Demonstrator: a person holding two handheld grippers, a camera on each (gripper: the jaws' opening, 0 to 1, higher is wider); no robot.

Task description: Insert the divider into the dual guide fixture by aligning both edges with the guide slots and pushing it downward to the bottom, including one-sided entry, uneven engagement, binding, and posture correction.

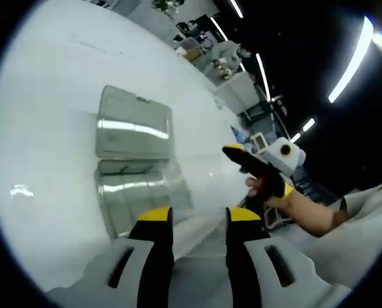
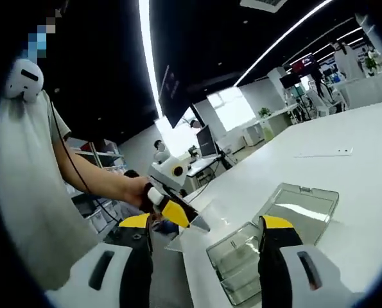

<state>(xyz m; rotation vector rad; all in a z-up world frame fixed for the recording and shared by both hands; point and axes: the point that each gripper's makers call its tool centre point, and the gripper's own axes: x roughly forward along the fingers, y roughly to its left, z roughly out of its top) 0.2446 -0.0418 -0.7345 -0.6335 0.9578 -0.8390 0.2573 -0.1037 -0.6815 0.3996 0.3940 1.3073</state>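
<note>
Worktop (image 1: 56, 115): white, glossy, sitting in an office under ceiling strip lights.
Fixture (image 1: 134, 163): clear plastic box lying open, lid flat, near the worktop edge.
Left tongs (image 1: 197, 221): gaping, gripping nothing.
Right tongs (image 2: 207, 231): gaping, gripping nothing.

A large white table (image 2: 345, 186) is seen running back into an open-plan workspace. The ceiling is dark, lit by long white light strips (image 2: 144, 51). Bright windows (image 2: 232, 106) are visible at the far end of the right gripper view. Desks with a monitor (image 2: 207, 140) and assorted equipment are lined up beyond the table edge. Cluttered workbenches (image 1: 223, 61) are seen in the left gripper view.
</note>
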